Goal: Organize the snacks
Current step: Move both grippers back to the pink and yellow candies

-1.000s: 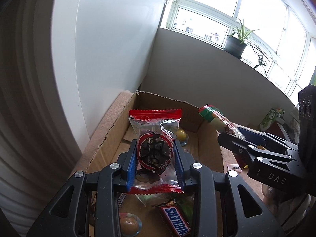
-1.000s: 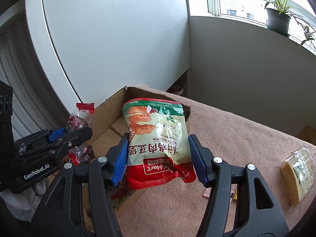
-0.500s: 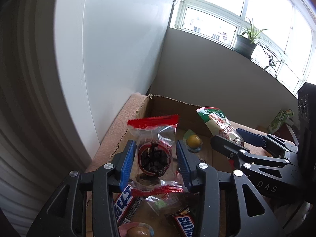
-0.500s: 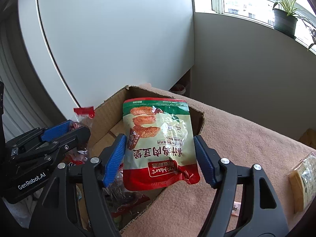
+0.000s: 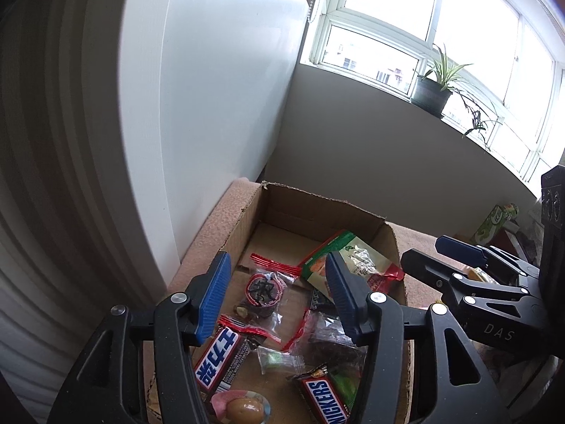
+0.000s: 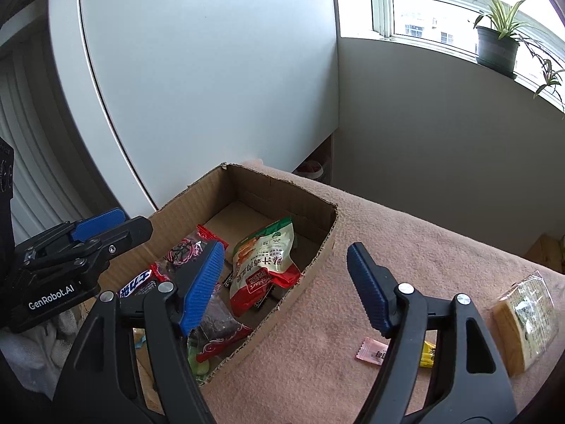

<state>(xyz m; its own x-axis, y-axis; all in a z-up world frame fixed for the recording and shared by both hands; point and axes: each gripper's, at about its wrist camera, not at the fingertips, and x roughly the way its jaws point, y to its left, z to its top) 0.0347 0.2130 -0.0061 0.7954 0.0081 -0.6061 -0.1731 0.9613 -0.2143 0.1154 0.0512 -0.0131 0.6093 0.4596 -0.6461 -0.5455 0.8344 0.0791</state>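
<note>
The cardboard box [image 5: 319,208] sits on a pinkish-brown cloth-covered surface [image 6: 406,247] against the white wall. In the left wrist view, the left gripper [image 5: 277,298] hangs above the box, its blue-padded jaws opening with nothing pinched between them. Below the gap lies a clear red-edged bag with a dark round cake [image 5: 265,291] on the box floor. At about 1 o'clock from that bag, a green and red snack pouch [image 5: 356,261] lies flat against the box's right wall. At 7 o'clock from the bag lies a Snickers bar with Chinese lettering [image 5: 219,360]; at 5 o'clock a second Snickers bar [image 5: 325,399] lies near the bottom edge, with a small clear wrapper holding a green sweet [image 5: 277,358] between the two bars. A wrapped brown egg [image 5: 243,408] shows at 6 o'clock.

In the right wrist view, the right gripper [image 6: 286,288] hovers over the box's near right rim, jaws spread wide and holding nothing. The snack pouch is down in the box at about 11 o'clock from the gap. Outside the box on the cloth, a pink sachet [image 6: 372,349] lies at 5 o'clock, a yellow wrapper [image 6: 427,351] just beyond it, and a wrapped yellow cake slice [image 6: 526,321] at 3 o'clock.
</note>
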